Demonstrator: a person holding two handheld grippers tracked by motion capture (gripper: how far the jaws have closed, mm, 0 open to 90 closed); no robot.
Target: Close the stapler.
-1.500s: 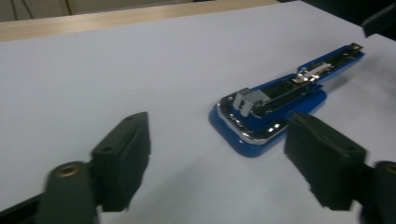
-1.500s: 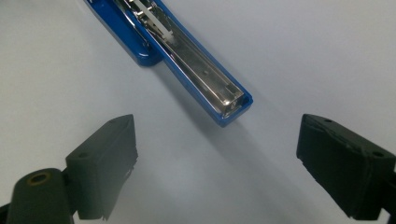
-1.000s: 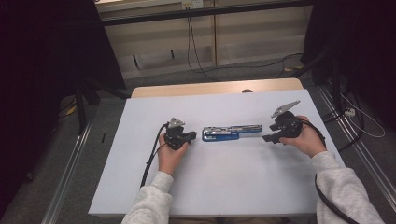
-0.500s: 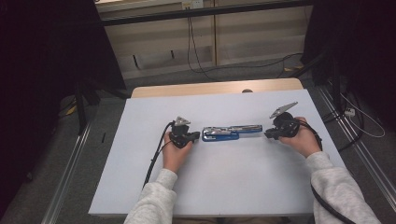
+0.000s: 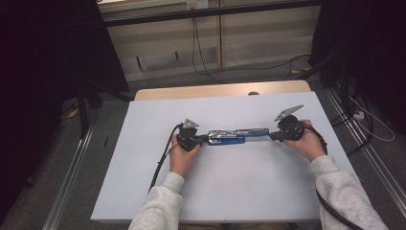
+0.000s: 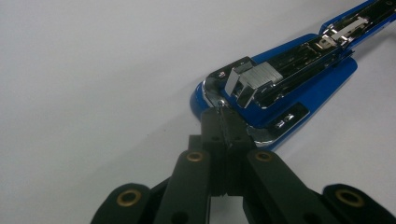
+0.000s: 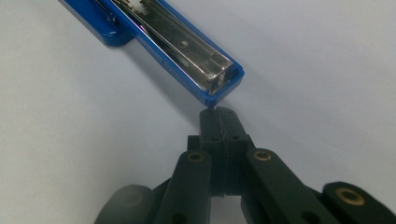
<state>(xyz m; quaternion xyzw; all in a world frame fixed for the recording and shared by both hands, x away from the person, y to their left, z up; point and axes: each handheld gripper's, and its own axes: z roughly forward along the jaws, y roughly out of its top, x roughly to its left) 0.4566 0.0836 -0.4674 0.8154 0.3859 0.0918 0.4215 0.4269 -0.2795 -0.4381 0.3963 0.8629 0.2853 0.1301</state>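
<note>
Both hands have closed in on the opened-flat blue stapler (image 5: 237, 136) mid-table: left gripper (image 6: 223, 122) and right gripper (image 7: 219, 122), jaws pressed together (empty), apparently touching its ends.

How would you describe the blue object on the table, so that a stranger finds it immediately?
Look at the white table, near its middle, between the left gripper and the right gripper. There lies an opened blue stapler, stretched flat. It is the one blue and shiny metal thing; the grippers are black.
</note>
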